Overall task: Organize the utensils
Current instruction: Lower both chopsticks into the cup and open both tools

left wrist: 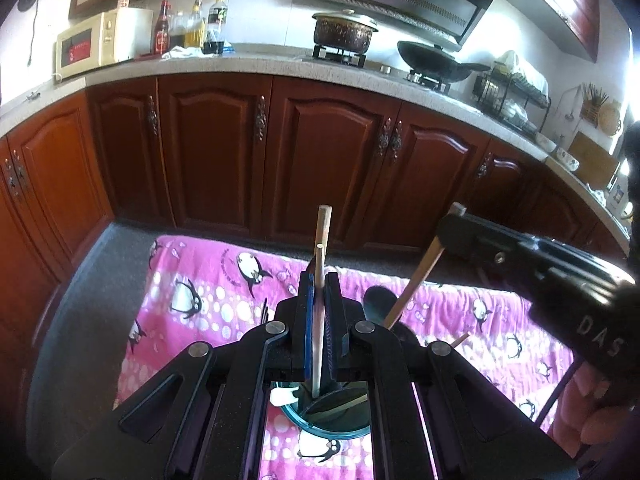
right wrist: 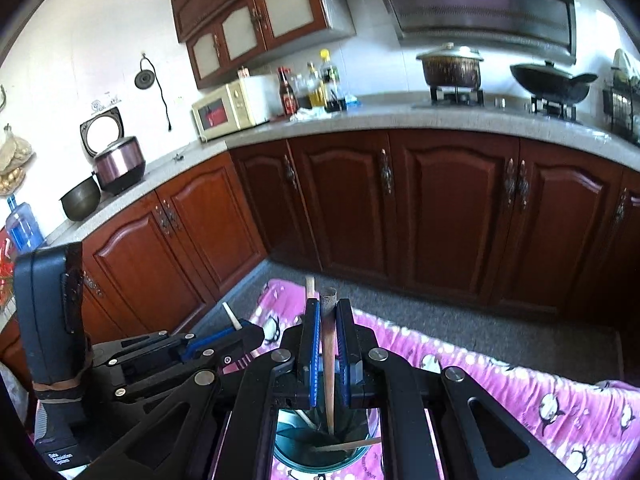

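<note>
Grippers: left gripper point(left wrist: 319, 292) pinched on pale chopsticks point(left wrist: 321, 248), right gripper point(right wrist: 329, 320) pinched on a dark wooden handle point(right wrist: 329, 344); both utensils are held mid-shaft over a blue glass cup point(left wrist: 352, 426) (fragile). Sticks judged light, stiff, slippery

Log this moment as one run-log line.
left hand-held gripper: shut on chopsticks | right hand-held gripper: shut on wooden utensil | glass cup: below both

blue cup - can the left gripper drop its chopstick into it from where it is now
Probably yes. The left gripper is shut on a chopstick whose lower end hangs right over the blue cup; nothing blocks the opening, though utensils already lean inside.
</note>
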{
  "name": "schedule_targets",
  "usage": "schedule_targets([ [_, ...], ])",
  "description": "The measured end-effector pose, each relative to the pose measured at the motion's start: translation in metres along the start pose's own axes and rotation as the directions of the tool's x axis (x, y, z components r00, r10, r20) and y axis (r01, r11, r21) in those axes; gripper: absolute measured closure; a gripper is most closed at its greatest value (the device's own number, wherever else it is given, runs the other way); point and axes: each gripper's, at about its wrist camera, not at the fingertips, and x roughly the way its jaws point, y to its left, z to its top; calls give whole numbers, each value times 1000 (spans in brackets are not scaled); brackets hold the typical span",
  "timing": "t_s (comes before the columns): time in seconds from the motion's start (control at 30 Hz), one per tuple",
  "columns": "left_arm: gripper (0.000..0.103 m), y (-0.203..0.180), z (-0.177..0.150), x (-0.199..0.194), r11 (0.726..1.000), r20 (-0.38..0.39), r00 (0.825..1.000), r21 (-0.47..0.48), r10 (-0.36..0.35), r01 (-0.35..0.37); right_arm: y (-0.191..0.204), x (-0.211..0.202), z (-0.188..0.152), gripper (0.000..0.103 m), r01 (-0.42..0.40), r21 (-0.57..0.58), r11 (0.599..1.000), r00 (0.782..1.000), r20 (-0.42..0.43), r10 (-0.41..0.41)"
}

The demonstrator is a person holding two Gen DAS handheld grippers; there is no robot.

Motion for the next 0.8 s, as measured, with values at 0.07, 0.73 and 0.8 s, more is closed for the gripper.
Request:
schedule_targets([
  [0.07, 99, 0, -3, 3, 1000, -7, 1000, 0, 0, 0, -3, 7, -4, 96, -2, 4, 1000, 1000, -22, 2],
  [0.73, 87, 0, -3, 6, 1000, -16, 1000, -16, 9, -9, -16, 19, -16, 80, -27, 53, 998, 997, -75, 31],
  [0.8, 78, 0, -4, 4, 1000, -11, 1000, -20, 9, -10, -19, 18, -18, 80, -32, 65, 997, 996, -78, 37],
])
